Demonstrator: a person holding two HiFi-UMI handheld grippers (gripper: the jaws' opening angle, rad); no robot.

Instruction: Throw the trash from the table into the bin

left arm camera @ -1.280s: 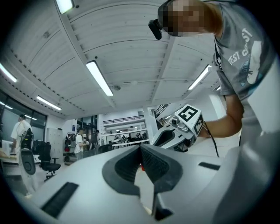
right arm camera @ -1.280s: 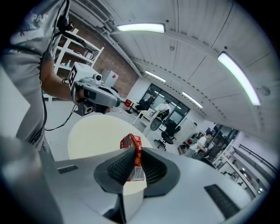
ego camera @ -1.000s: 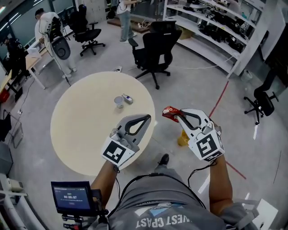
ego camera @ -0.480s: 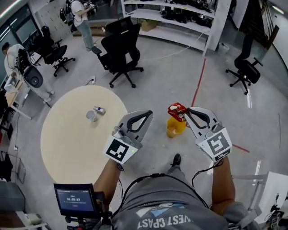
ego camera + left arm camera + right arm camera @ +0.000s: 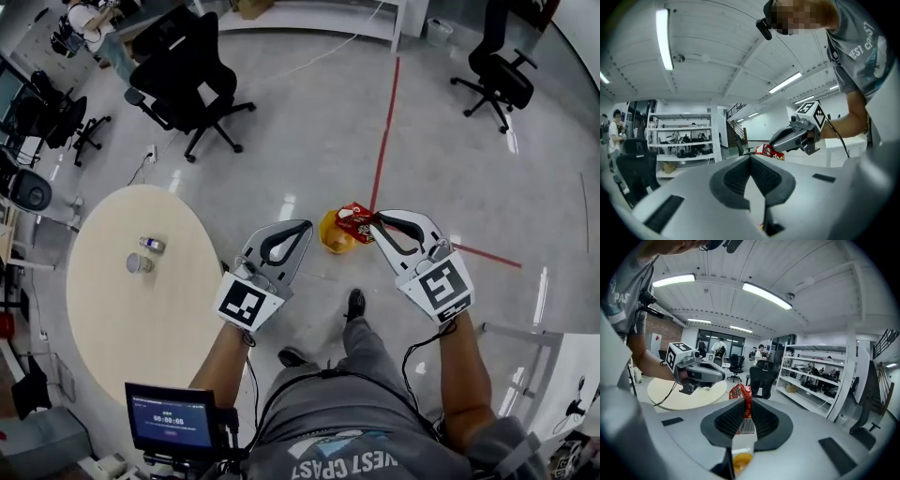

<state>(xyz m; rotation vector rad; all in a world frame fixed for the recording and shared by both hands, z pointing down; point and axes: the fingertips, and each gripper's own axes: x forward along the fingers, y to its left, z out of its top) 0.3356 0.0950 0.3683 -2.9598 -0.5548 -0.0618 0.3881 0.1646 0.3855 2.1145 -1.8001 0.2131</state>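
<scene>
My right tongs (image 5: 375,225) pinch the crumpled red snack wrapper (image 5: 355,221) beside the small yellow plastic bin (image 5: 330,236) at frame centre; my left tongs (image 5: 302,227) are pressed together, empty. I judge this the drop step: next, centre over the bin's mouth and spread the jaws. Open grey floor (image 5: 309,122) surrounds it, with the round beige table (image 5: 112,319) at lower left.

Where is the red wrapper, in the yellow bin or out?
Out. The right gripper pinches the red wrapper between its jaws, up in the air, with the yellow bin down below it.
</scene>
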